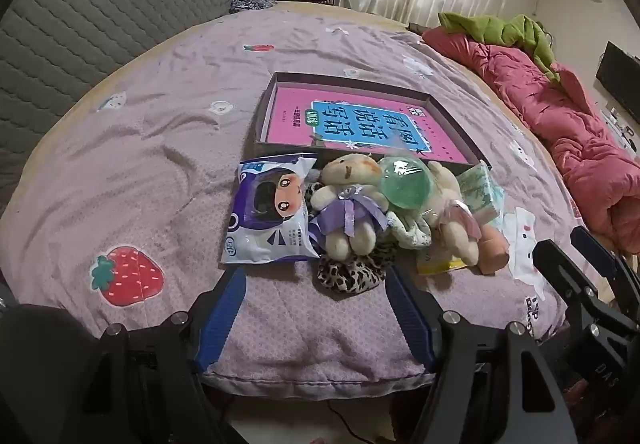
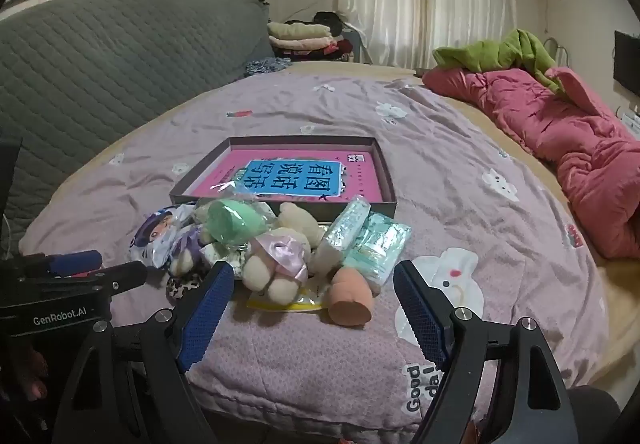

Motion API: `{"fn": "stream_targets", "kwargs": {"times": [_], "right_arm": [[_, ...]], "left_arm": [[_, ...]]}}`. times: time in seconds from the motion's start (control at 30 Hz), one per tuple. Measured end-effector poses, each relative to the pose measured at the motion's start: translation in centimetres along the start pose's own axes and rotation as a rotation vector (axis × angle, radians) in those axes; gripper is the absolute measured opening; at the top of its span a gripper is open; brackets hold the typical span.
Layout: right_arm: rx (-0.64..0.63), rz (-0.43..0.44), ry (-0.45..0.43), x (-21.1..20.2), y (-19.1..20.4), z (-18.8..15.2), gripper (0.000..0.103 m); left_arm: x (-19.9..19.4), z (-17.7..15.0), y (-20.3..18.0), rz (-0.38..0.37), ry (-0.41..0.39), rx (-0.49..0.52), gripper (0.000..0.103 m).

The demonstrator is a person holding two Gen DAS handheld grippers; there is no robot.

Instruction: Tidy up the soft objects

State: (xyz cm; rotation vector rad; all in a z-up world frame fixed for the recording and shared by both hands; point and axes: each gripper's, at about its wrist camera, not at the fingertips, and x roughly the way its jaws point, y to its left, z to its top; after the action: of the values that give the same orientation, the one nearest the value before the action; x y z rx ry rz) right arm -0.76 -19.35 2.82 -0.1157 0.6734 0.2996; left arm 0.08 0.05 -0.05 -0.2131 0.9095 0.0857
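Note:
A heap of soft things lies on the purple bedspread before an open shallow box (image 1: pixel 452 123) (image 2: pixel 384 179) with a pink book inside. The heap holds a wet-wipes pack (image 1: pixel 270 209) (image 2: pixel 160 234), a teddy with a purple bow (image 1: pixel 348 203), a green ball in plastic (image 1: pixel 406 183) (image 2: pixel 232 224), a second teddy (image 2: pixel 276 264), tissue packs (image 2: pixel 360 240), a peach sponge (image 2: pixel 350 300) and a leopard-print cloth (image 1: pixel 348 272). My left gripper (image 1: pixel 314 284) is open and empty, just short of the leopard cloth. My right gripper (image 2: pixel 314 284) is open and empty, in front of the second teddy and sponge.
A pink quilt (image 1: pixel 560 123) (image 2: pixel 560 139) with a green garment lies along the bed's right side. A grey quilted headboard (image 1: pixel 100 3) stands at left. Folded clothes (image 2: pixel 304 35) are stacked beyond the bed. The bed's near edge lies just below the grippers.

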Motion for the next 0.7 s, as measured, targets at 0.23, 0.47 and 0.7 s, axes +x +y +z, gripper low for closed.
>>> {"fn": "stream_targets", "kwargs": {"times": [0.23, 0.47, 0.7], "right_arm": [[-0.003, 0.016, 0.021, 0.4, -0.1, 0.0, 0.083], [0.037, 0.013, 0.005, 0.2, -0.9, 0.0, 0.083], [0.037, 0.007, 0.008, 0.4, -0.6, 0.2, 0.083]], "left_arm": [[0.3, -0.1, -0.3, 0.001, -0.009, 0.004, 0.072], [0.1, 0.1, 0.2, -0.001, -0.010, 0.004, 0.072], [0.0, 0.2, 0.4, -0.004, -0.014, 0.004, 0.072]]}}
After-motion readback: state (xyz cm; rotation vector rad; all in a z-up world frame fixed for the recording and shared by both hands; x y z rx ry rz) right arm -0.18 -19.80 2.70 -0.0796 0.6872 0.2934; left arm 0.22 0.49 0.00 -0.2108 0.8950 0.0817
